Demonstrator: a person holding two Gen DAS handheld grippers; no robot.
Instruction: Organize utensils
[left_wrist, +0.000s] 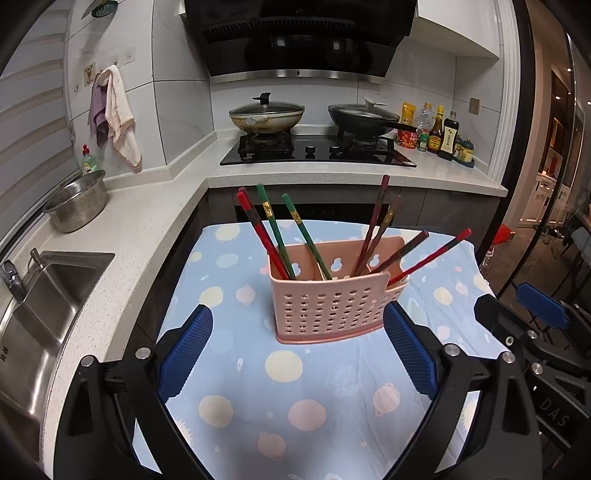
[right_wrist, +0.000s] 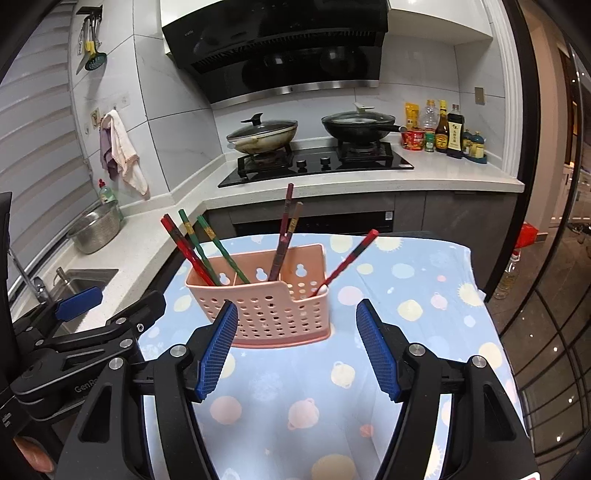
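Both hand-held grippers, left (left_wrist: 297, 345) and right (right_wrist: 295, 345), gape empty; bumping the light pink caddy (left_wrist: 332, 295) could topple its leaning chopsticks (left_wrist: 295, 229).

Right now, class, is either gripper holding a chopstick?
No: the left gripper and right gripper both stand open and empty, and the chopsticks sit in the pink holder.

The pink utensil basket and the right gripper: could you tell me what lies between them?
Only bare patterned tablecloth lies between the pink basket and the open right gripper, as the right wrist view shows.
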